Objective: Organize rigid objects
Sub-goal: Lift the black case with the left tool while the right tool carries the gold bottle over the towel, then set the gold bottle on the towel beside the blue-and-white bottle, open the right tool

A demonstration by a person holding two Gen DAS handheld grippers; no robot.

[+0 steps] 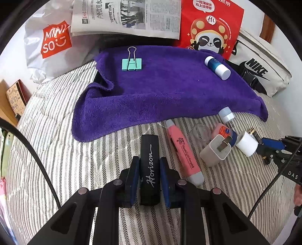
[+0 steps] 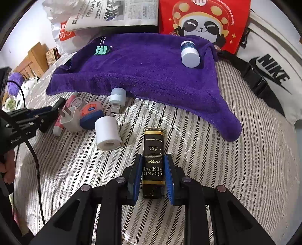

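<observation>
My left gripper (image 1: 149, 160) is shut on a black oblong case lettered "Horizon" (image 1: 150, 150), which lies on the striped bedcover (image 1: 75, 160). My right gripper (image 2: 153, 157) is shut on a black and gold "Grand Reserve" box (image 2: 153, 143) on the same cover. Between the two lie a pink highlighter (image 1: 182, 150), a white plug adapter (image 1: 215, 150), an orange and blue tin (image 2: 90, 115), a white roll (image 2: 107, 132) and a pale blue USB stick (image 2: 117, 98). On the purple towel (image 1: 169, 90) rest a teal binder clip (image 1: 131, 64) and a blue and white bottle (image 1: 217, 67).
Behind the towel lie a newspaper (image 1: 124, 17), a red panda bag (image 1: 211, 24), a white Miniso bag (image 1: 49, 43) and a white Nike pouch (image 1: 264, 71). Wooden furniture (image 2: 34, 56) stands at the far left. A black cable (image 1: 37, 160) crosses the left side.
</observation>
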